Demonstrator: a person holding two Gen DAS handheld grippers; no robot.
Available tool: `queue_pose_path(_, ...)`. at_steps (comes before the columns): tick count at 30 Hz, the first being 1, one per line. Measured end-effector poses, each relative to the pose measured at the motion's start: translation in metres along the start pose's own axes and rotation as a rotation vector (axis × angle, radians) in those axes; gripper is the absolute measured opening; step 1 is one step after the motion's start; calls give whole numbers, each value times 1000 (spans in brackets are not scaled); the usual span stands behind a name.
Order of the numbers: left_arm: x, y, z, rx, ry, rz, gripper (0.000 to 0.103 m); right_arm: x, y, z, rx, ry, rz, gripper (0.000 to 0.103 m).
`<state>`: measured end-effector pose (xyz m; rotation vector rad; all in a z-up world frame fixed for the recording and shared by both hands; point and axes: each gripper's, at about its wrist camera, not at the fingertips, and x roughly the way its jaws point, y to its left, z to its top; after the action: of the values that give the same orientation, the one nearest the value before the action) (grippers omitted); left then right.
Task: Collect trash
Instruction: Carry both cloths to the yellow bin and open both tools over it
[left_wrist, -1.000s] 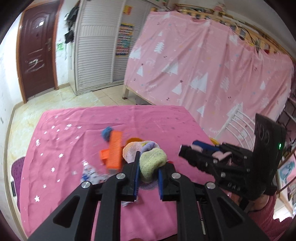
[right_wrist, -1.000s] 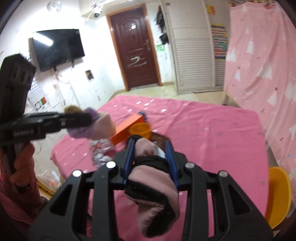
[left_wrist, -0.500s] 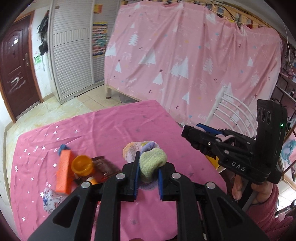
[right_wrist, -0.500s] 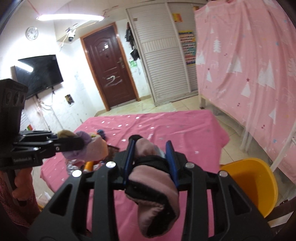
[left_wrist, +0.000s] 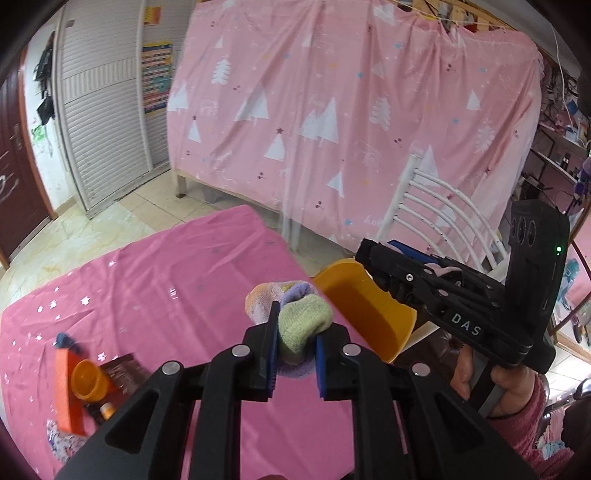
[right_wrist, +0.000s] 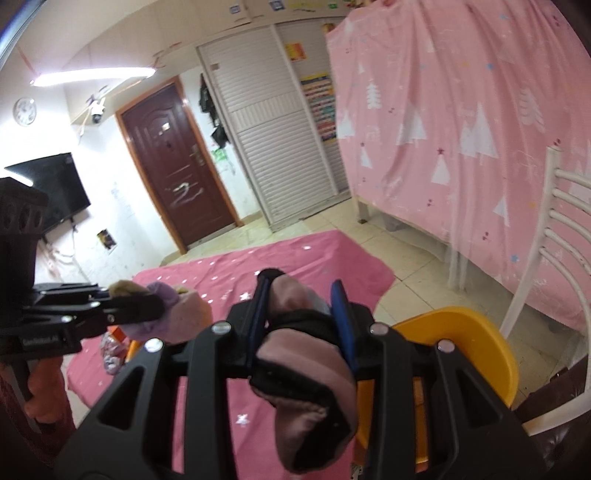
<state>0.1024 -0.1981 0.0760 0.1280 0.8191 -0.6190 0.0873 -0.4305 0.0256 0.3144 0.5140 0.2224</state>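
My left gripper (left_wrist: 293, 325) is shut on a multicoloured fuzzy sock (left_wrist: 301, 319), green, purple and orange, held above the pink-clothed table (left_wrist: 166, 280). My right gripper (right_wrist: 301, 306) is shut on a pink and black sock (right_wrist: 310, 354). An orange bin (left_wrist: 364, 302) stands just past the table's right edge, in front of both grippers; it also shows in the right wrist view (right_wrist: 465, 343). The right gripper (left_wrist: 373, 254) hovers over the bin's far rim in the left wrist view. The left gripper (right_wrist: 155, 306) with its sock shows at left in the right wrist view.
On the table at left lie an orange box (left_wrist: 66, 391), a small orange cup (left_wrist: 86, 378), a brown wrapper (left_wrist: 123, 373) and a crumpled printed wrapper (left_wrist: 59, 439). A white chair (left_wrist: 436, 218) stands behind the bin. A pink curtain (left_wrist: 351, 110) hangs beyond.
Both grippers swung right, away from the trash pile toward the table's right edge. The orange bin has come into view under them. Both keep their socks.
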Motion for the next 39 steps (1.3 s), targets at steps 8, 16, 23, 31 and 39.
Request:
queue_pose_path(8,45,-27,14,13,62,-43,9,2,-35,-3,53,-11,-126,33)
queue_pose_path(16,105,-43,31,-43,135,-72,9,23,-79,-16,135,34,-244,33)
queue_pose_path(23,150,-53,40,-91,172,-38,43,48,-105,-29,177,104,-312,33)
queue_pose_path(31,162,-46,26,-135,193,3,75,54,-109,-35,186,121,-313,48)
queue_pose_path(39,142,-22,19,-216,163,-3,75,57,-100,-35,163,133,-304,51)
